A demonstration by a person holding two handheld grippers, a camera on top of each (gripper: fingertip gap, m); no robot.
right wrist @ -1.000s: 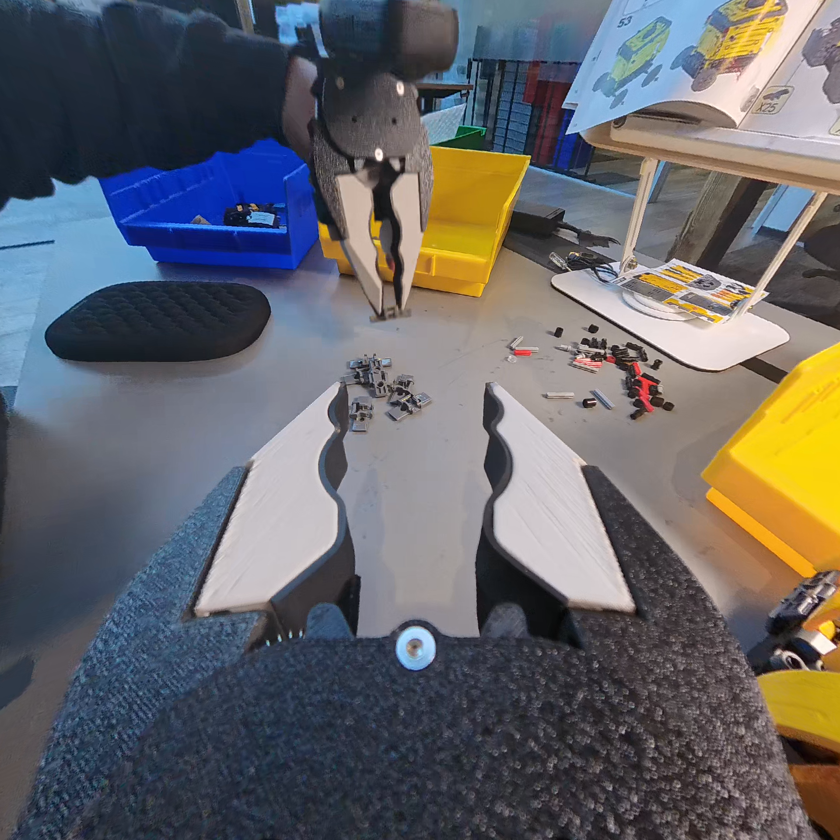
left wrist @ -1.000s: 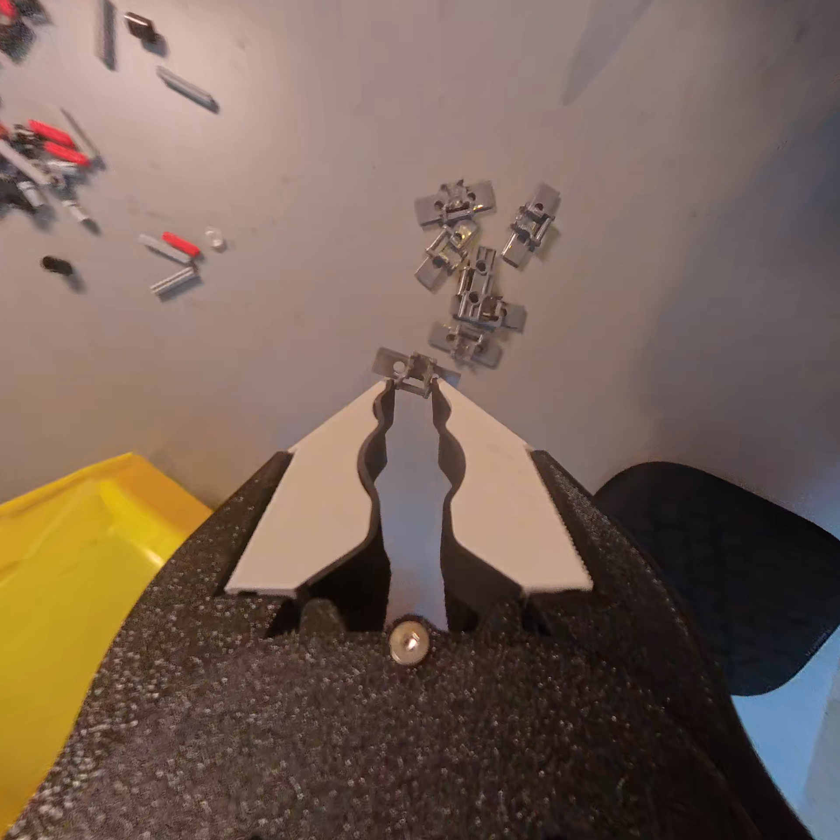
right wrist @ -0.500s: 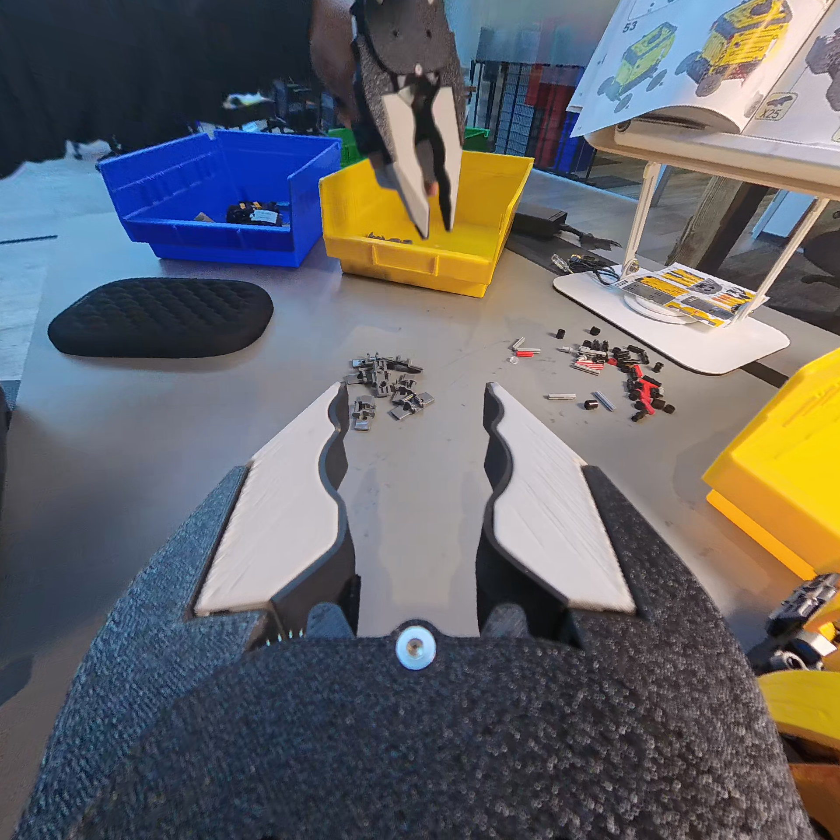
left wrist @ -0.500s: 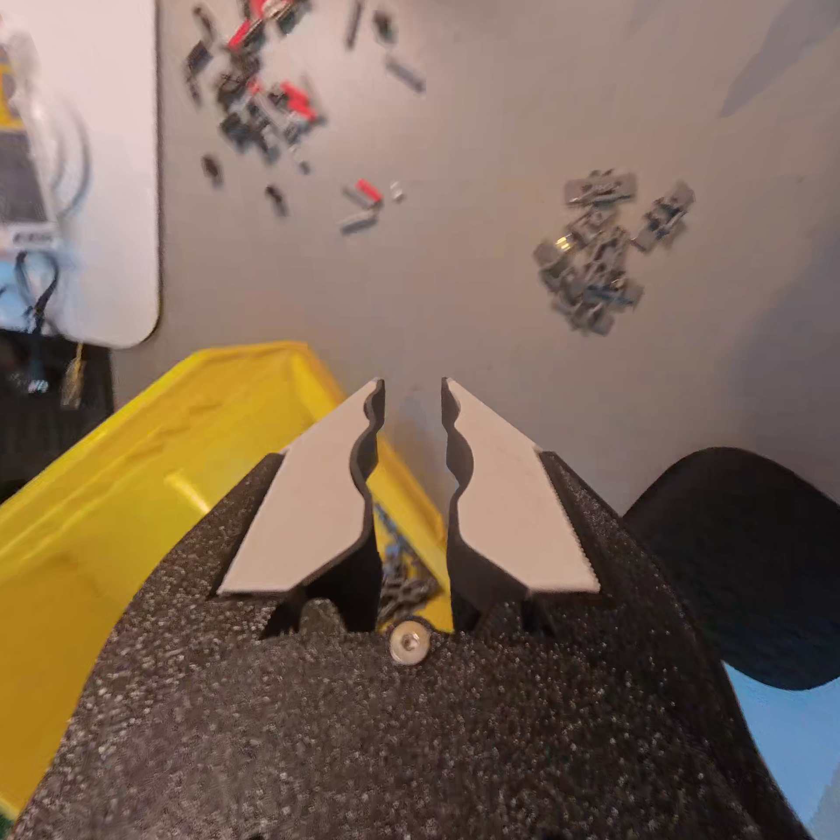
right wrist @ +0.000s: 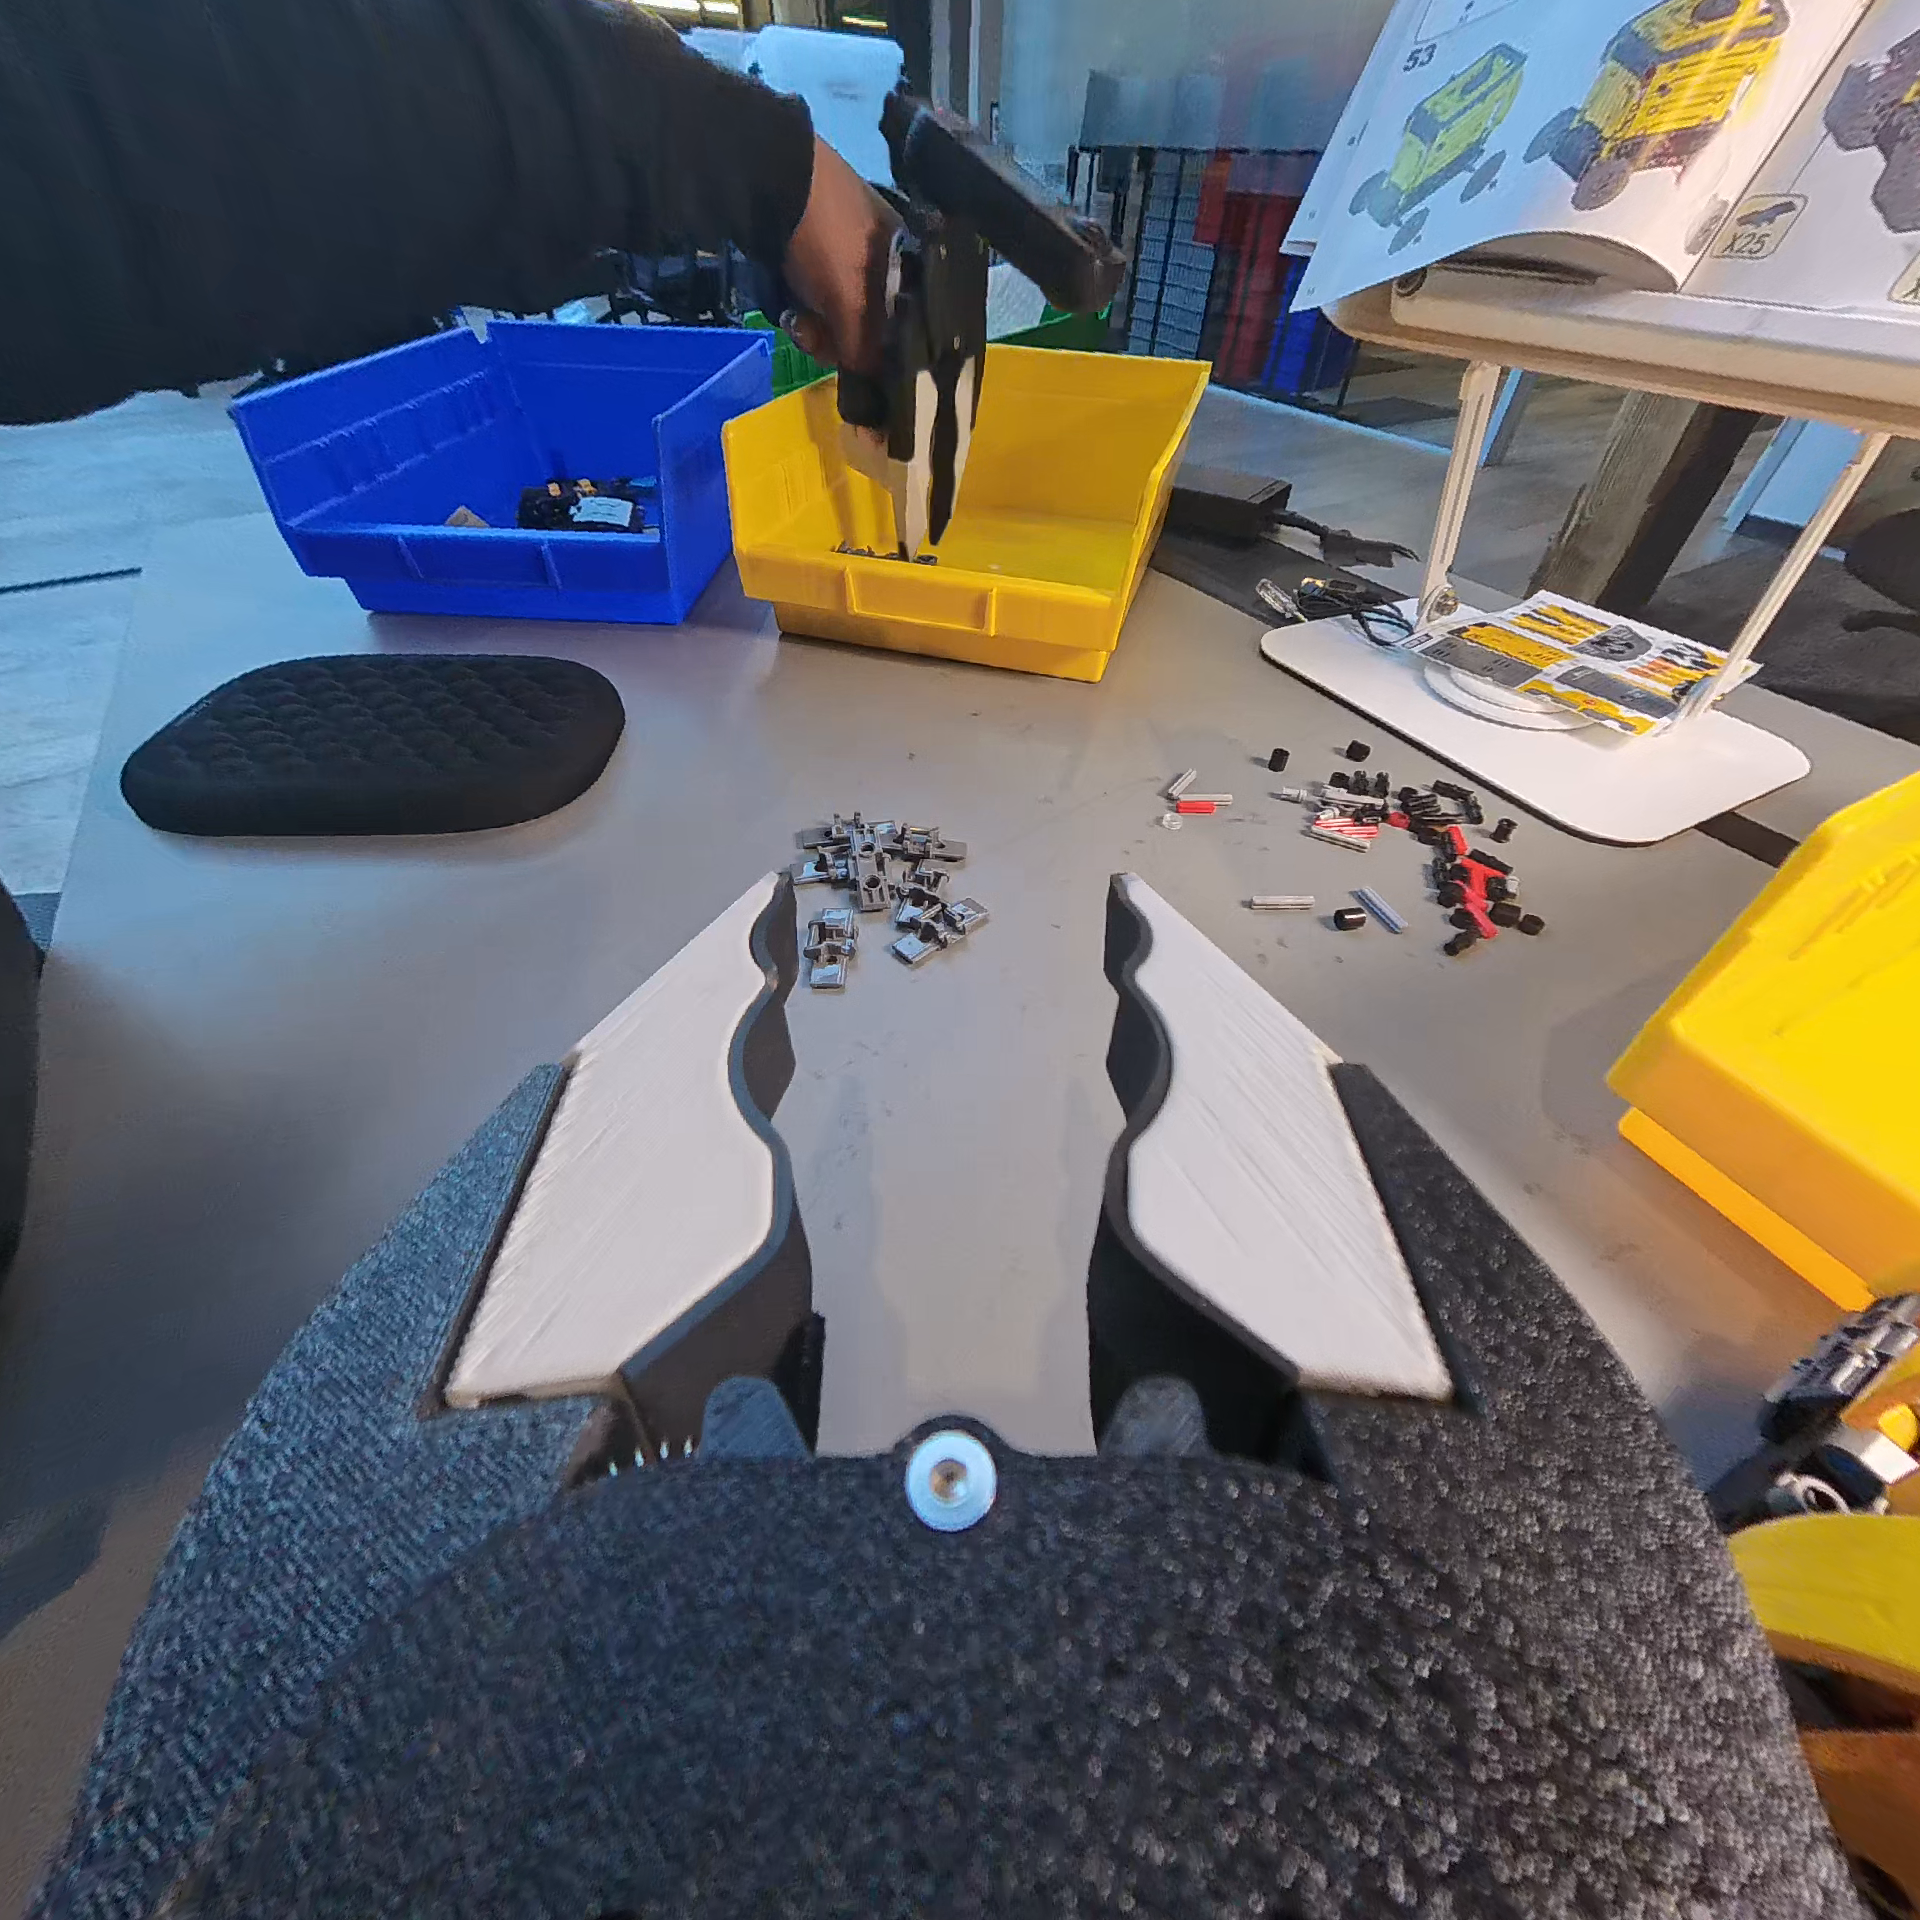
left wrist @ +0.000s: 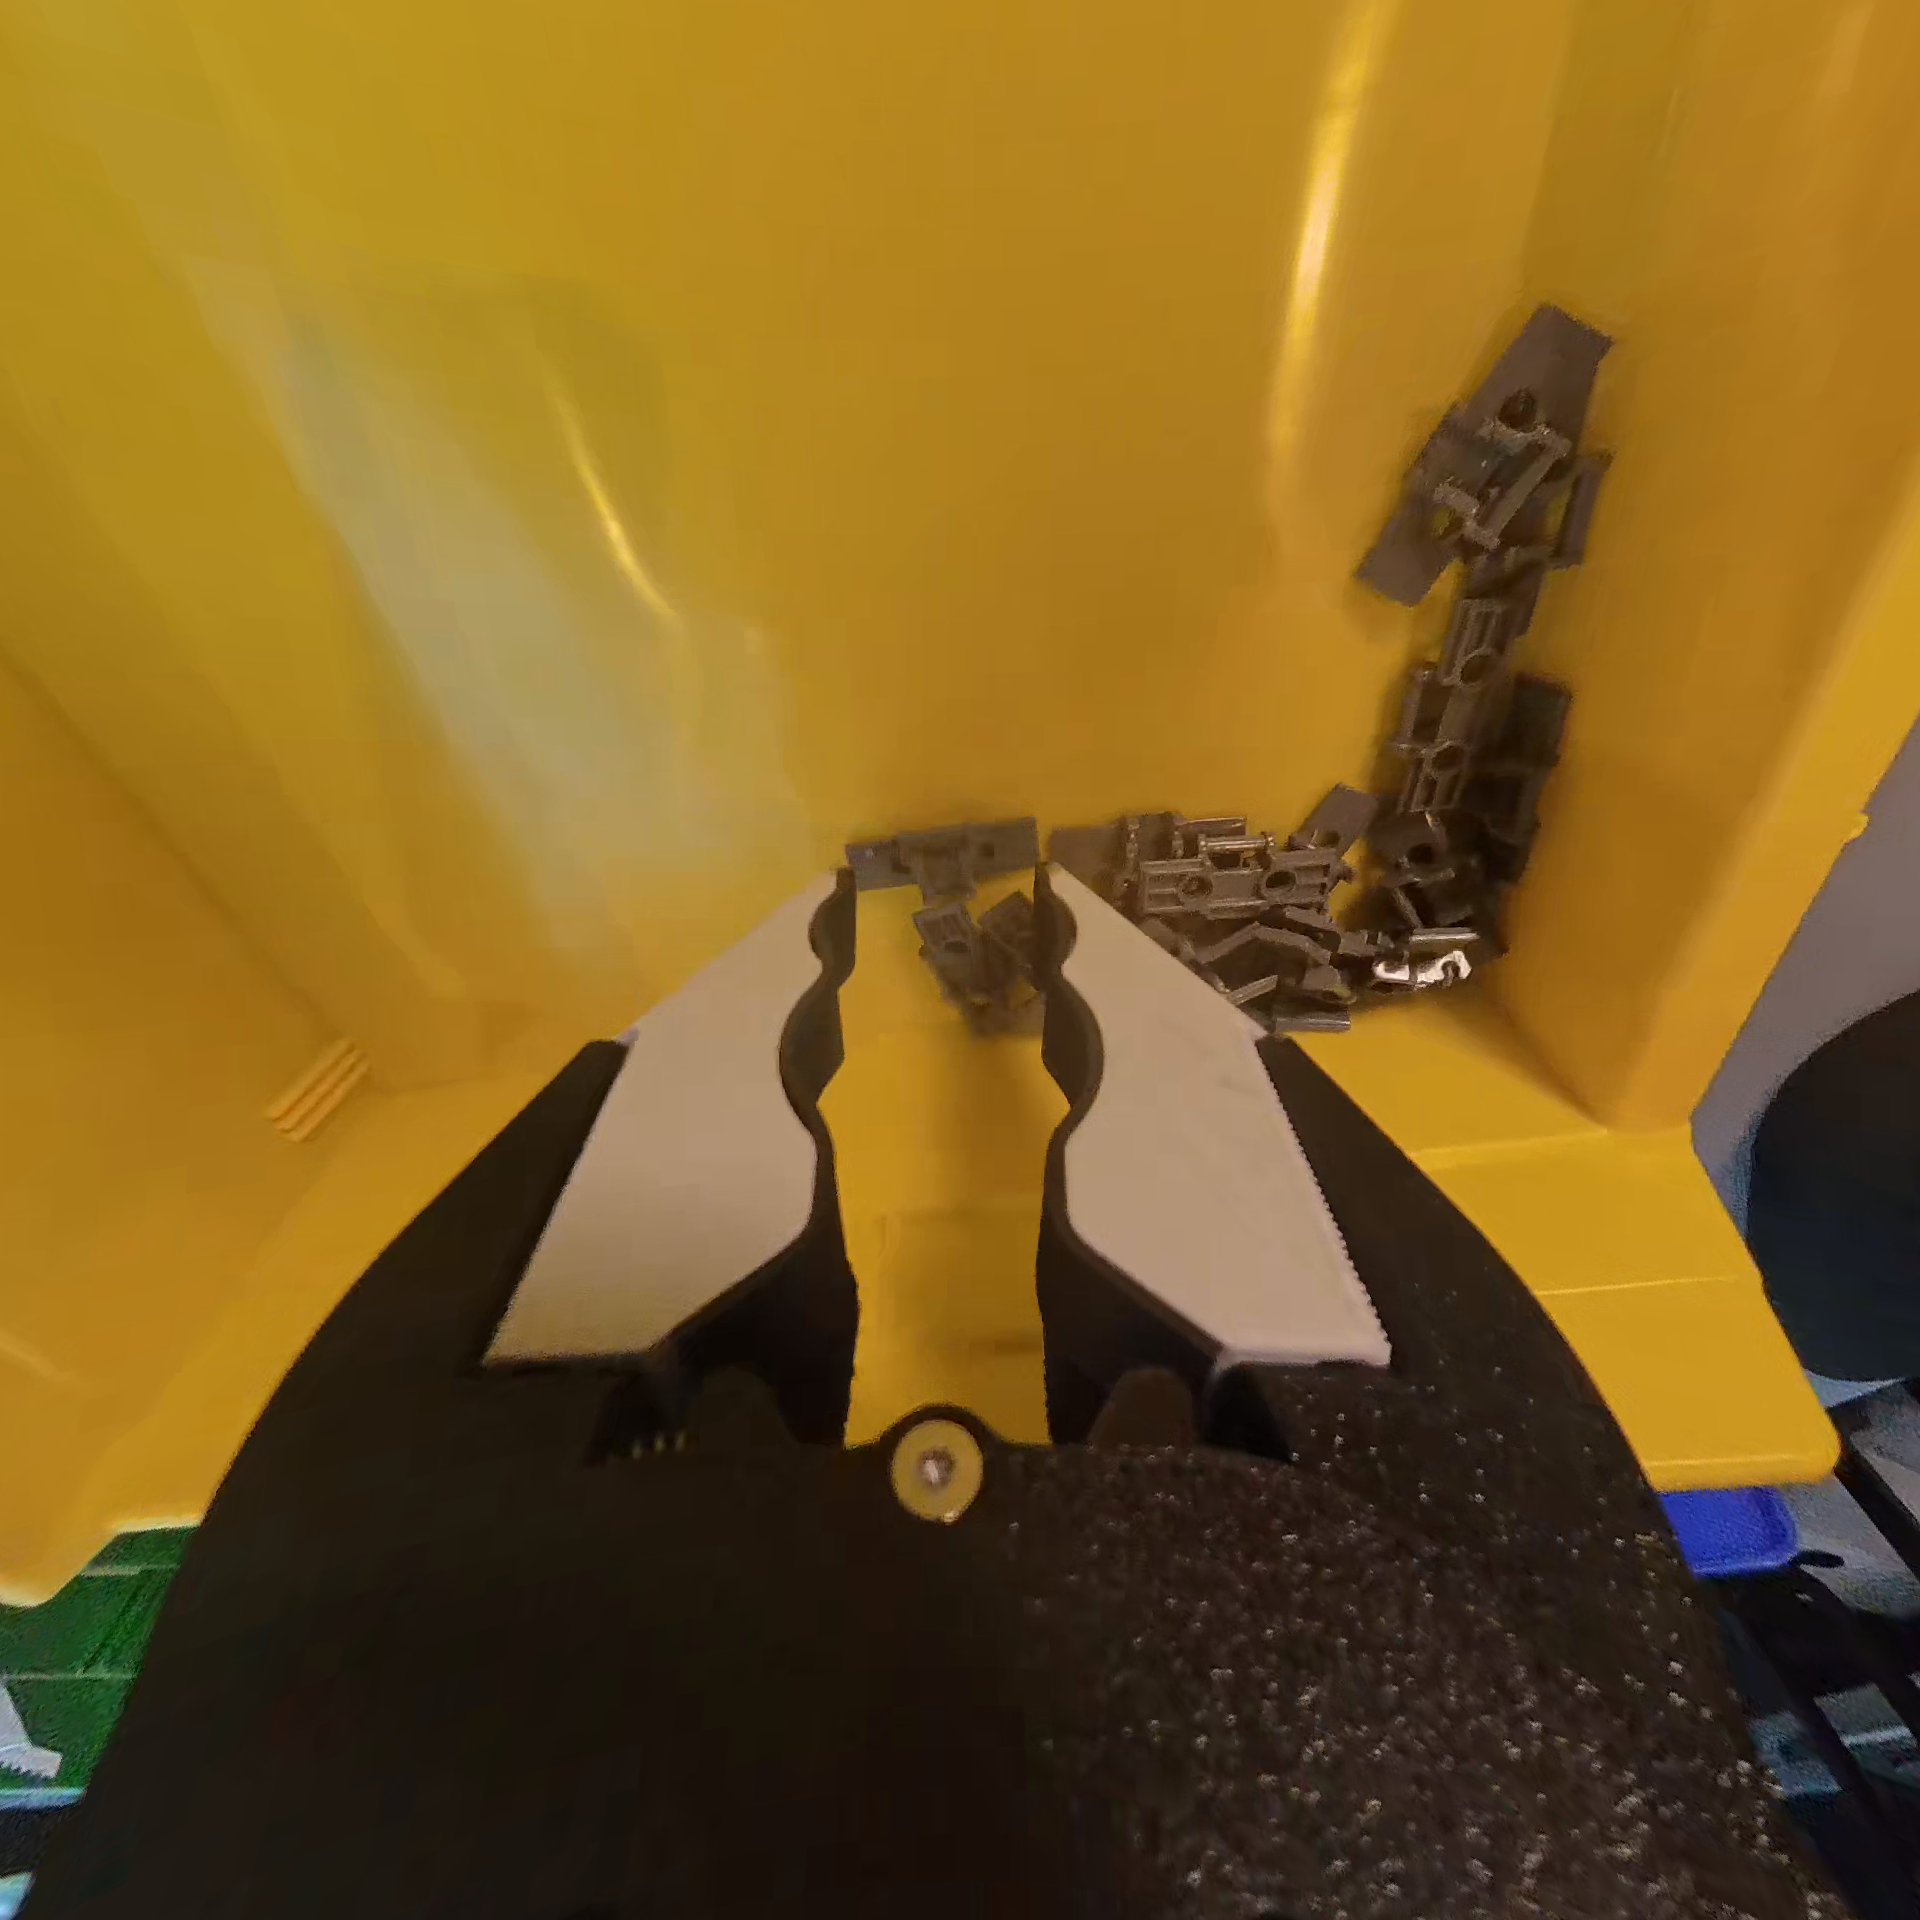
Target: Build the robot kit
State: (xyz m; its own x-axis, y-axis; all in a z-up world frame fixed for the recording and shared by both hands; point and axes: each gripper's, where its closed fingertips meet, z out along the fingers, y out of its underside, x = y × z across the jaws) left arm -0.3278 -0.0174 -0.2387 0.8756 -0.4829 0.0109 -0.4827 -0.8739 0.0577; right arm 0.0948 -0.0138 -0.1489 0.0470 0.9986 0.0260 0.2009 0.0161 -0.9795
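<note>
Left claw point(left wrist: 940, 888) moved from tabletop point(right wrist: 416, 987) into yellow bin point(left wrist: 727, 416), spread, empty, above grey track links point(left wrist: 1226, 894); right claw point(right wrist: 945, 894) spread, empty, idle.

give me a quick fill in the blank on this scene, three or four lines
1. The left gripper reaches down into the ____ bin.
2. The small parts piled in that bin's corner are ____ in colour.
3. The bin beside the yellow one, on the far side of the black pad, is ____.
4. The right gripper hangs over the table with its jaws ____.

Missing words: yellow; grey; blue; open
</note>
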